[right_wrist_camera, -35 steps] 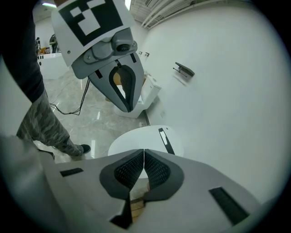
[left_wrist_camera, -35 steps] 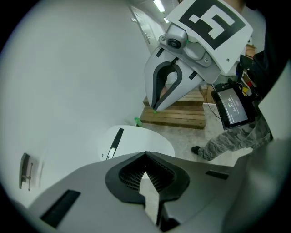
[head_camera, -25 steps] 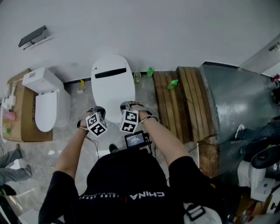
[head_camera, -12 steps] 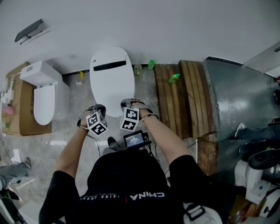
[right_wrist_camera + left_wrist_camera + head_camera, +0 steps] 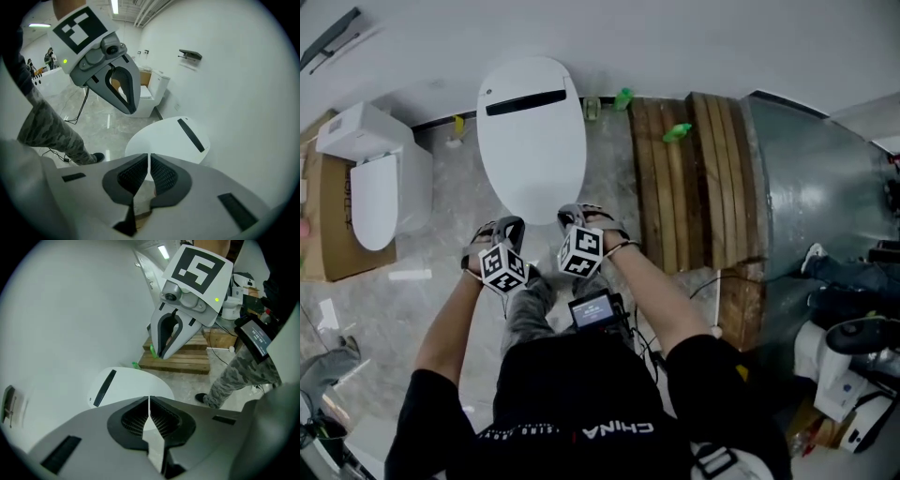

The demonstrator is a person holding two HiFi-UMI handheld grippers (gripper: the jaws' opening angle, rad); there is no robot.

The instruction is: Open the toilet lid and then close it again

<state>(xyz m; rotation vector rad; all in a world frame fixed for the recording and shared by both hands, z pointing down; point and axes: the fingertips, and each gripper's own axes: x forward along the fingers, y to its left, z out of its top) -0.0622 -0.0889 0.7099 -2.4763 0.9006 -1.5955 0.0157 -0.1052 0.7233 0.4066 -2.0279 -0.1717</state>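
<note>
Toilet lid (image 5: 532, 141): white oval, lying flat and closed, with a dark slot across its back end by the white wall (image 5: 694, 37). It sits just ahead of my hands. Left claw (image 5: 149, 401): jaws pressed together, nothing in it. Right claw (image 5: 149, 159): the same, empty. Both point down toward the lid's front edge; can't tell whether they touch it. Floor (image 5: 431, 272) is grey polished stone. Wood pallet (image 5: 675, 187) on the right, second toilet (image 5: 375, 187) on the left, standing on cardboard (image 5: 333, 244).

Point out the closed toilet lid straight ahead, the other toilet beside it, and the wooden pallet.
toilet lid (image 5: 532, 155): head view, centre of the closed white lid.
other toilet (image 5: 373, 202): head view, on its closed seat cover.
wooden pallet (image 5: 694, 187): head view, on its middle planks.
</note>
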